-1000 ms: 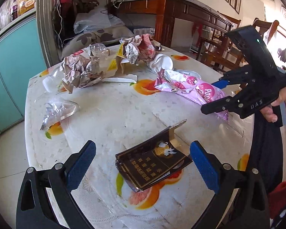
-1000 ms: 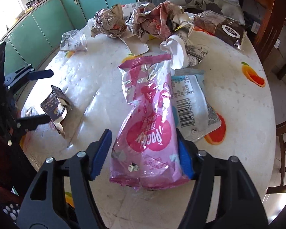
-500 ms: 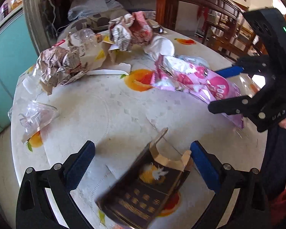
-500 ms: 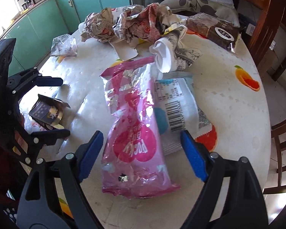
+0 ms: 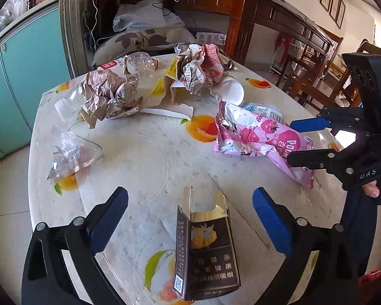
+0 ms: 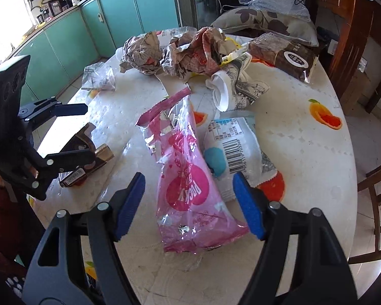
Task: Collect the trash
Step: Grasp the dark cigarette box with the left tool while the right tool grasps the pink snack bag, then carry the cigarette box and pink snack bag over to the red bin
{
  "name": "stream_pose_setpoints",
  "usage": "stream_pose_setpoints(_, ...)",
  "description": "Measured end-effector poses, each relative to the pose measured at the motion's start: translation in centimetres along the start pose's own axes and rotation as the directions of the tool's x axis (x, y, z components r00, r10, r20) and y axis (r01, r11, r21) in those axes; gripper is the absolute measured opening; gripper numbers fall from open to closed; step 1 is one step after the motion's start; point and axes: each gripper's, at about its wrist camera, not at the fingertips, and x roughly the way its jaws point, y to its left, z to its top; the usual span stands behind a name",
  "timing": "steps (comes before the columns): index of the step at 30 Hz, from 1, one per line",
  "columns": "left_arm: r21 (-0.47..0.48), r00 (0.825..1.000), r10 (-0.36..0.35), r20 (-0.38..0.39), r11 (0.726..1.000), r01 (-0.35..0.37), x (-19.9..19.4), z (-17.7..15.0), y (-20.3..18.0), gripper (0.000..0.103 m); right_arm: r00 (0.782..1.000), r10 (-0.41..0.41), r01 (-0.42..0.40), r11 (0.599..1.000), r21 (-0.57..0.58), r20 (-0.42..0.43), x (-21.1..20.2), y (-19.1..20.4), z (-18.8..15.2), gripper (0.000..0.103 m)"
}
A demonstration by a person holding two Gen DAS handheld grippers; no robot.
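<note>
Two grippers are angling down over the table (image 6: 304,137): left gripper (image 5: 190,213) gaping around one dark cigarette pack (image 5: 208,254), right gripper (image 6: 189,200), jaws just narrowing, straddling one pink wrapper (image 6: 188,183) untouched.

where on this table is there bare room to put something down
The widest bare patch of table lies between the clear plastic wrapper, the pink snack bag and the dark cigarette pack. Another is on the far right, around the orange print. The far edge is crowded with crumpled paper and a brown packet.
</note>
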Motion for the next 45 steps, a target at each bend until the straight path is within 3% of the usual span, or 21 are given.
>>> stream_pose_setpoints(6, 0.007, 0.998, 0.022, -0.057, 1.000, -0.022, 1.0, -1.1, 0.0, 0.094, 0.998, -0.021, 0.016, 0.998, -0.068, -0.066, 2.5, 2.1, -0.8, 0.063)
stream_pose_setpoints(9, 0.029, 0.997, 0.045, -0.059, 0.999, -0.043, 1.5, -1.4, -0.6, 0.094, 0.998, -0.046, 0.042, 0.996, -0.078, -0.046, 2.8, 2.8, -0.9, 0.043)
stream_pose_setpoints(11, 0.035, 0.997, 0.060, -0.051, 0.998, -0.058, 1.7, -1.3, -0.9, 0.091, 1.000, -0.009, 0.008, 1.000, -0.028, -0.024, 2.4, 2.4, -0.5, 0.034)
stream_pose_setpoints(12, 0.033, 0.997, 0.070, -0.042, 0.997, -0.069, 1.6, -1.2, -0.9, 0.077, 1.000, 0.007, -0.007, 1.000, -0.007, -0.007, 2.1, 2.3, -0.4, 0.025)
stream_pose_setpoints(15, -0.014, 0.999, 0.052, -0.015, 0.999, -0.052, 1.2, -0.7, -0.1, 0.039, 0.999, 0.011, -0.013, 0.999, 0.042, 0.047, 1.1, 1.9, 0.1, 0.014)
stream_pose_setpoints(17, -0.055, 0.999, 0.038, 0.007, 0.998, -0.037, 0.9, -0.5, 0.5, 0.034, 0.996, 0.015, -0.021, 0.998, 0.067, 0.086, 0.3, 1.7, 0.4, 0.013)
stream_pose_setpoints(24, -0.088, 0.985, 0.100, 0.141, 0.992, -0.089, -2.1, 0.2, 1.0, 0.033, 0.986, 0.006, -0.024, 0.994, 0.106, 0.167, -1.5, 1.6, 0.7, 0.013)
stream_pose_setpoints(36, -0.146, 0.969, 0.130, 0.211, 0.984, -0.101, -3.8, 1.5, 1.8, 0.033, 0.969, -0.034, 0.001, 0.991, 0.133, 0.245, -5.1, 1.7, -0.2, 0.013)
stream_pose_setpoints(45, -0.174, 0.949, 0.189, 0.253, 0.974, -0.147, -4.9, 2.2, 2.4, 0.033, 0.923, -0.074, 0.016, 0.988, 0.152, 0.378, -6.6, 2.7, 1.4, 0.013)
